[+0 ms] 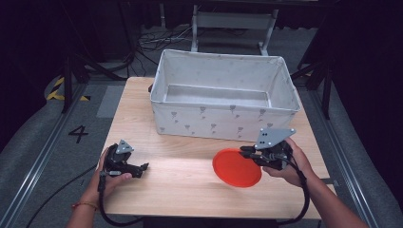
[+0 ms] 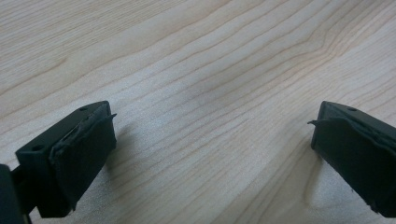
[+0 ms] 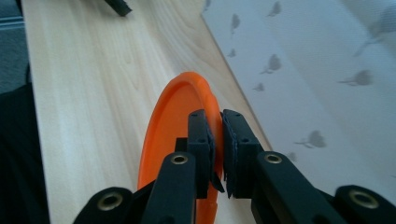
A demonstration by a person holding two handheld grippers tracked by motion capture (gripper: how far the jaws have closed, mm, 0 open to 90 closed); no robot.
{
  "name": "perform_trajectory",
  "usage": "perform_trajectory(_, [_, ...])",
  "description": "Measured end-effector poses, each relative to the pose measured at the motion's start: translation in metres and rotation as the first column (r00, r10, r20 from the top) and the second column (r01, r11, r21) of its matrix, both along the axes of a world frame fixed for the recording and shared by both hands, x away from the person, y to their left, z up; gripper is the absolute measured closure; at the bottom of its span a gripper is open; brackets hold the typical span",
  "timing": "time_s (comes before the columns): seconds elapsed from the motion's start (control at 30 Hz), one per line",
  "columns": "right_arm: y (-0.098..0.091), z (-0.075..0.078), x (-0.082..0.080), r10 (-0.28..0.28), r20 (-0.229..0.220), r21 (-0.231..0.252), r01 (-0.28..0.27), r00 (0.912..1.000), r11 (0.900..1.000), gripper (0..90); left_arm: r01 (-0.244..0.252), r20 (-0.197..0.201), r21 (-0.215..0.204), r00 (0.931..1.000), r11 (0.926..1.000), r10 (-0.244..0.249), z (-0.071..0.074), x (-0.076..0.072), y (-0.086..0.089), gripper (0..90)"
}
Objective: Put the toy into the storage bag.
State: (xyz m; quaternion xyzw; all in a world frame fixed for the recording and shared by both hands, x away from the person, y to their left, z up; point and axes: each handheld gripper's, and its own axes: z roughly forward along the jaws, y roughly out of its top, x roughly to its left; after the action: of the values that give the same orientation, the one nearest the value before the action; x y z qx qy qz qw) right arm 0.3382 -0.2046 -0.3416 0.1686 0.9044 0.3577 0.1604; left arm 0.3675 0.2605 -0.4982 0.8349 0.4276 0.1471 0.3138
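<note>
Plate [image 1: 236,167], one, orange, lower right, rim clamped by right gripper [image 1: 248,152]; left gripper [image 1: 142,167], lower left, jaws apart over table [image 1: 180,190].

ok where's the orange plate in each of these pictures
High view: orange plate lies lower right of centre, before the fabric box.
Left gripper view: bare wooden table, no plate.
Right gripper view: bottom centre, its rim between the right tool jaws.
Shared landmark: the table's wood grain.
</note>
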Motion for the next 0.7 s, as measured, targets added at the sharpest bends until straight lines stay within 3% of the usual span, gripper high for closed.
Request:
perform_trajectory(0.47, [-0.038,0.039,-0.005,-0.053,0.057,0.018,0.052,0.9969,0.9985,82.6,-0.004,0.0,0.004,1.0,1.0,0.004,0.0,0.0,0.0,0.2])
perform_trajectory(0.57, [-0.044,0.042,-0.005,-0.056,0.046,0.044,0.054,0.9973,0.9976,82.6,-0.004,0.0,0.004,1.0,1.0,0.004,0.0,0.0,0.0,0.2])
perform_trajectory(0.7, [-0.046,0.043,-0.006,-0.047,0.045,0.037,0.045,0.9979,0.9983,82.6,-0.002,-0.001,0.001,1.0,1.0,0.002,0.0,0.0,0.0,0.1])
